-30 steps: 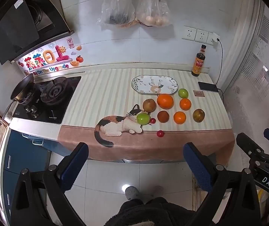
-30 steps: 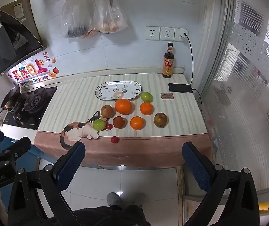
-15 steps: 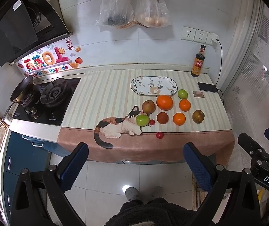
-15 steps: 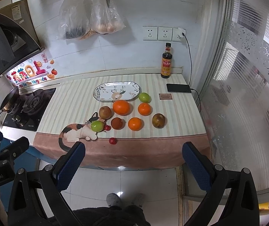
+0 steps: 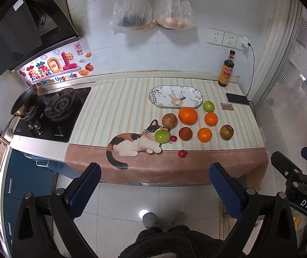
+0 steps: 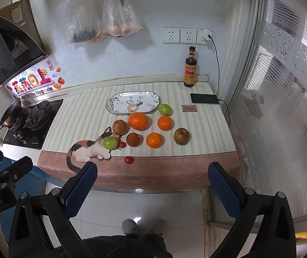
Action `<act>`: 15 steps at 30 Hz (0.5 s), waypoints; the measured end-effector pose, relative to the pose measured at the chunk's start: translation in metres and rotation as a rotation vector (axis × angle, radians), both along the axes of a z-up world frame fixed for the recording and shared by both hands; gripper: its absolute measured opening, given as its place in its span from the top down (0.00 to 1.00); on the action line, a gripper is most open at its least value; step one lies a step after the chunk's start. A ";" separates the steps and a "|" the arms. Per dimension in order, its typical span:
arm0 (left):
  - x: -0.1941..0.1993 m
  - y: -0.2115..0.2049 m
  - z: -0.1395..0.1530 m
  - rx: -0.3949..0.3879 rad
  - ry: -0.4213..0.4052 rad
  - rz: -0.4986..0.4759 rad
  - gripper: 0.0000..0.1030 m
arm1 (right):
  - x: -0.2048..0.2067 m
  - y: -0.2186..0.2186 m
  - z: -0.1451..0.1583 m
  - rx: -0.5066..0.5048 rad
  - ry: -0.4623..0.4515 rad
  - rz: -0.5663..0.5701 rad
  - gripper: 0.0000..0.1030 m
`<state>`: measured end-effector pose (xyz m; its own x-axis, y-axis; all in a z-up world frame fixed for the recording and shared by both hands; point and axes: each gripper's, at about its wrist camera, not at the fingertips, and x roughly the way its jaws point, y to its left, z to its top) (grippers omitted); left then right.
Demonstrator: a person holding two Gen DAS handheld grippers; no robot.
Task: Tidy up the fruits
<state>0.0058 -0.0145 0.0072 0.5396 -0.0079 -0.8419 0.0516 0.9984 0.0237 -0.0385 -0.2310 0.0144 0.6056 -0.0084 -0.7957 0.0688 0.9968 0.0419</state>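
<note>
Several fruits lie on the striped counter cloth (image 5: 119, 111): a large orange (image 5: 187, 115) (image 6: 138, 120), two smaller oranges (image 5: 211, 119) (image 5: 204, 134), two green apples (image 5: 162, 136) (image 5: 208, 106), brownish fruits (image 5: 169, 120) (image 5: 226, 132) (image 5: 185, 133) and two small red ones (image 5: 182, 153) (image 5: 173, 138). An empty oval patterned plate (image 5: 176, 96) (image 6: 133, 102) sits behind them. My left gripper (image 5: 154, 181) and right gripper (image 6: 152, 181) are both open and empty, held back from the counter's front edge above the floor.
A gas stove (image 5: 52, 114) with a pan (image 5: 24, 101) is at the left. A sauce bottle (image 5: 226, 71), a phone (image 5: 237, 99) on a charging cable and a small card (image 5: 226, 106) stand at the back right. Bags (image 5: 153, 6) hang on the wall. A glass partition (image 6: 282, 107) bounds the right.
Both views have shifted slightly; the counter sits a little higher and farther in view. The fruits have not moved and both grippers stay open.
</note>
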 end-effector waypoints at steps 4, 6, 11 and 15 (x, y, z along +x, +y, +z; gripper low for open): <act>0.000 0.008 -0.002 -0.004 -0.002 0.009 0.00 | 0.004 0.001 0.000 0.006 -0.003 0.001 0.00; 0.000 0.010 -0.004 -0.004 0.000 0.010 0.00 | 0.005 0.002 -0.001 0.006 -0.003 0.003 0.00; 0.000 0.012 -0.005 -0.005 0.002 0.011 0.00 | 0.006 0.005 -0.002 0.008 -0.002 0.006 0.00; -0.001 0.012 -0.006 -0.004 0.001 0.012 0.00 | 0.006 0.005 -0.002 0.009 -0.002 0.006 0.00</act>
<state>0.0051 -0.0022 0.0009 0.5386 -0.0046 -0.8425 0.0398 0.9990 0.0200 -0.0324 -0.2261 0.0128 0.6073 0.0024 -0.7945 0.0627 0.9967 0.0510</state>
